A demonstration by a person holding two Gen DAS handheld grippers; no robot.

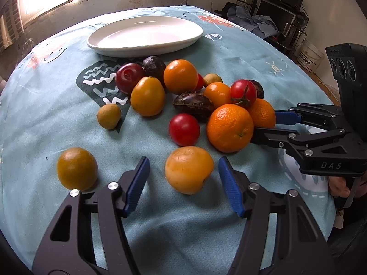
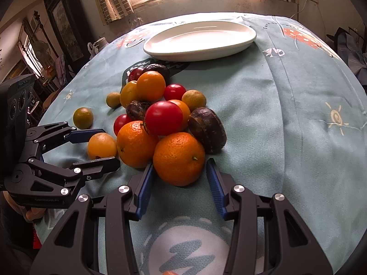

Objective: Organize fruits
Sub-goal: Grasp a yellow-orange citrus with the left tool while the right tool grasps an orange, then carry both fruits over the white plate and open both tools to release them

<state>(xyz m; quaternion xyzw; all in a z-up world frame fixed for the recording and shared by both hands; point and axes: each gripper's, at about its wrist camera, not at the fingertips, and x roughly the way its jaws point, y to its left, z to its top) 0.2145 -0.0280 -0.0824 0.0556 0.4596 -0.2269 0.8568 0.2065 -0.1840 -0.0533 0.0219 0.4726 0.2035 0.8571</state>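
A pile of fruit lies on the blue tablecloth: oranges, red tomatoes, dark passion fruits and small yellow-green fruits. My left gripper (image 1: 183, 163) is open with a pale orange fruit (image 1: 188, 170) between its fingers, not clamped. It also shows in the right wrist view (image 2: 102, 146), between the left gripper's fingers (image 2: 101, 147). My right gripper (image 2: 180, 168) is open around a big orange (image 2: 179, 158), its pads close beside it. In the left wrist view the right gripper (image 1: 263, 123) reaches in from the right at that orange (image 1: 262, 112). An empty white plate (image 1: 145, 35) stands behind the pile.
A yellow-green fruit (image 1: 76, 168) lies apart at the left of my left gripper. A small round fruit (image 1: 109, 116) lies left of the pile. Another big orange (image 1: 230, 127) sits at the pile's near side. The table edge falls off at right, with clutter beyond.
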